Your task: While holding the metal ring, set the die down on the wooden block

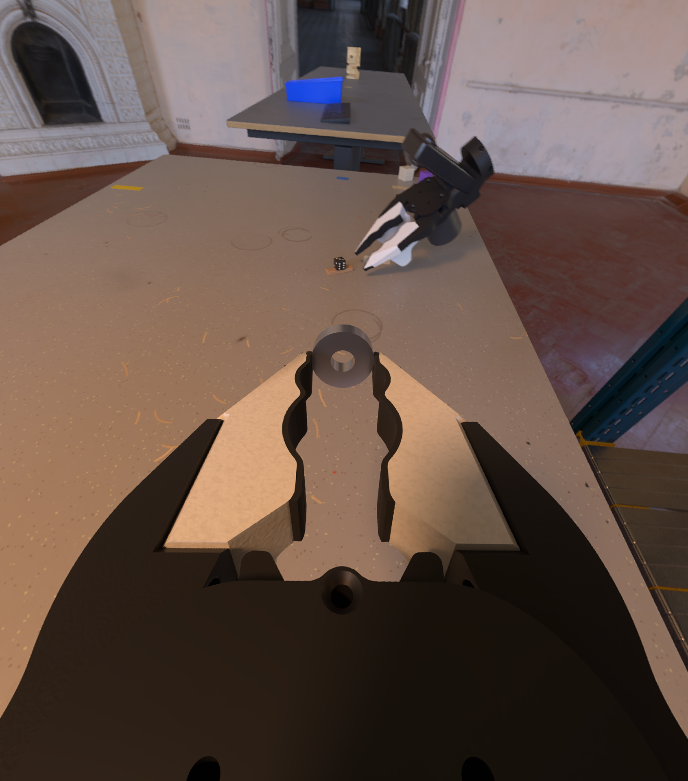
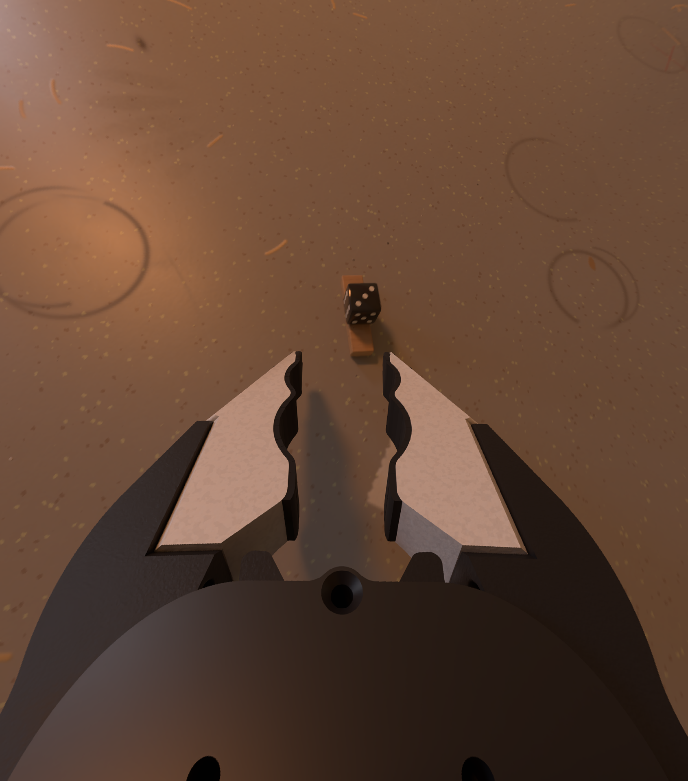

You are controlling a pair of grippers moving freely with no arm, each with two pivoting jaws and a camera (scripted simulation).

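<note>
While left gripper (image 1: 342, 359) clamps ring (image 1: 342, 356), die (image 2: 361, 303) (black) on block (image 2: 362, 342)

Two tongs: left (image 1: 342, 359), right (image 2: 342, 354). One ring (image 1: 343, 356). One die (image 2: 361, 302). One wood block (image 2: 362, 343) under it. Two counters: near (image 1: 164, 338), far (image 1: 376, 110). One blue box (image 1: 313, 89).

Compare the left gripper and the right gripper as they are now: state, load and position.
The left gripper is shut on the metal ring, held upright at its fingertips; the right gripper is open and holds nothing. The left one is above bare table; the right one points down just short of the die, which sits on the wooden block. Both have pale fingers with wavy dark pads.
</note>
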